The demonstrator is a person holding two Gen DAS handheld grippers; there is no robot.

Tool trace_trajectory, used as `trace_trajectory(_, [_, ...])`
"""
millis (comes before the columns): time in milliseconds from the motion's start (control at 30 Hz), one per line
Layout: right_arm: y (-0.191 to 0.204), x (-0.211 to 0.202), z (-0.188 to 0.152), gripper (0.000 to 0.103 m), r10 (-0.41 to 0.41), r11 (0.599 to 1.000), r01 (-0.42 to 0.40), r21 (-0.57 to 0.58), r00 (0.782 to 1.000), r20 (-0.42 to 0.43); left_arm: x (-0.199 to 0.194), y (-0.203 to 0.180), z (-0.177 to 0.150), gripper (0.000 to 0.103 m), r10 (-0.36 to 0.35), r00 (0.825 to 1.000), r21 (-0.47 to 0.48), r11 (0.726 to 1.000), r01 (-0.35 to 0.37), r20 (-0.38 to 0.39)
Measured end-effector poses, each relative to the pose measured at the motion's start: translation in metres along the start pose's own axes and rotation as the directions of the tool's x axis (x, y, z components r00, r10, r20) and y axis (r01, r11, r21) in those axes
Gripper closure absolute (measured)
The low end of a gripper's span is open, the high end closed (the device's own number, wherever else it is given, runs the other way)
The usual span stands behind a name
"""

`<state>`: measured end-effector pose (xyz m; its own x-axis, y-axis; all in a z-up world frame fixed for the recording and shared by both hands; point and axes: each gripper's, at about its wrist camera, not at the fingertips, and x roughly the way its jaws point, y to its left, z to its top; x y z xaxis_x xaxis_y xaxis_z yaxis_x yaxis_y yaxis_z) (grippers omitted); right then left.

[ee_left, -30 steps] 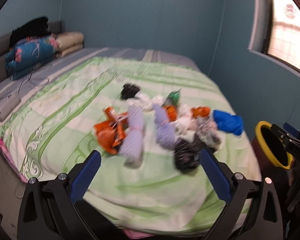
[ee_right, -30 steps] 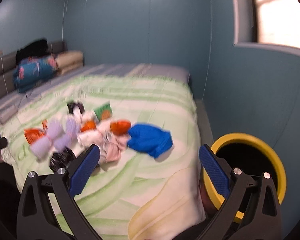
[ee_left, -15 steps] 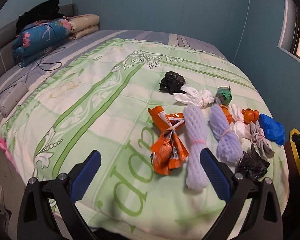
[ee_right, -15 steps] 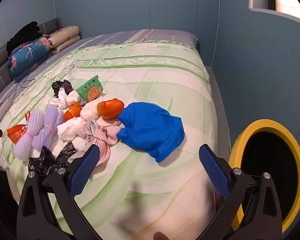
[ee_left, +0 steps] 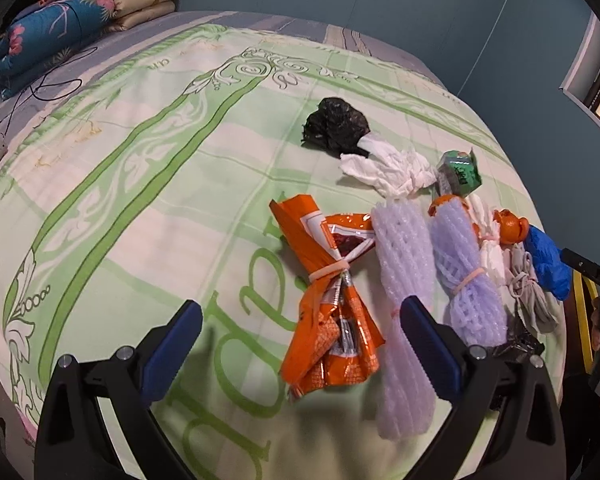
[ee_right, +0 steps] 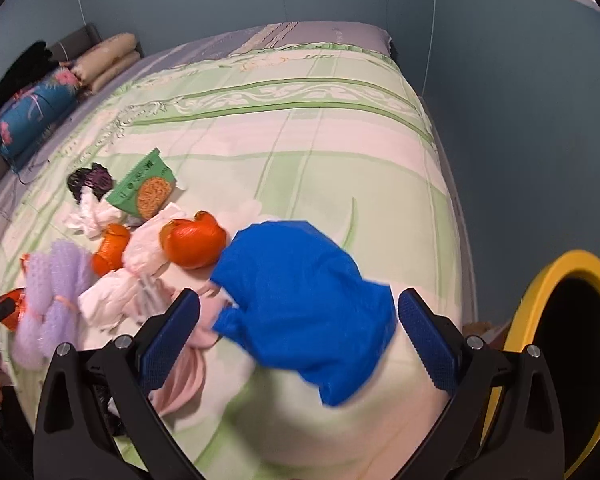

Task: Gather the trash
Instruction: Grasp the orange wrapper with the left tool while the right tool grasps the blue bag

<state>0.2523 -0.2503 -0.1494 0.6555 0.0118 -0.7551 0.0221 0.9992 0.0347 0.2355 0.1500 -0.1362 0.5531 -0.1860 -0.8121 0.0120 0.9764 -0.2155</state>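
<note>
- Both pairs of tongs spread wide, empty: left tongs (ee_left: 300, 322) over the orange wrapper (ee_left: 332, 312), lower centre.
- Right tongs (ee_right: 299, 312) straddle the blue bag (ee_right: 308, 304).
- Next, I'd say: pinch it, swing to the yellow bin (ee_right: 556, 280), lower right.

Left wrist camera looks down along its open claw (ee_left: 300, 322) from the foot edge of the bed (ee_left: 148, 168), close over the orange wrapper bundle (ee_left: 328, 300), facing the headboard end. Right wrist camera sits at the same foot edge, nearer the right corner, close above the blue bag (ee_right: 308, 300), with the yellow-rimmed bin (ee_right: 556, 320) beside the bed. Both views share the trash pile, the purple foam net (ee_left: 468, 280) (ee_right: 48, 292) and the folded bedding at the far-left corner.
</note>
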Motion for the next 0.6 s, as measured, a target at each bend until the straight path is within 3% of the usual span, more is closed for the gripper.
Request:
trace_trajectory(167, [0.003,0.015,-0.003,0.008,0.019,1.000,-0.019,-0.001,1.000,-0.022,0.012,0.016,-0.001,0.007,-0.044,0.999,-0.086,0.995,0.041,-0.031])
trace_trajectory(333, [0.000,0.019,-0.003,0.008,0.031,0.999,-0.031,0.008,0.999,-0.026,0.021,0.026,0.002,0.020,-0.073,0.996,-0.141,0.988,0.067,-0.045])
trace_trajectory(433, [-0.003,0.025,-0.004,0.008,0.050,0.998,-0.048,0.027,0.998,-0.047,0.021,0.020,0.002,0.023,-0.088,0.995,-0.111,0.990,0.082,-0.047])
trace_trajectory(533, [0.000,0.026,-0.004,0.019,0.034,0.999,-0.034,0.010,0.998,-0.047,0.026,0.012,0.001,0.028,-0.089,0.994,-0.073,0.994,0.084,-0.069])
trace_trajectory(600, [0.002,0.027,-0.005,0.026,0.033,0.999,-0.033,0.000,0.998,-0.053,0.030,0.009,0.002,0.038,-0.110,0.990,-0.068,0.992,0.104,-0.088])
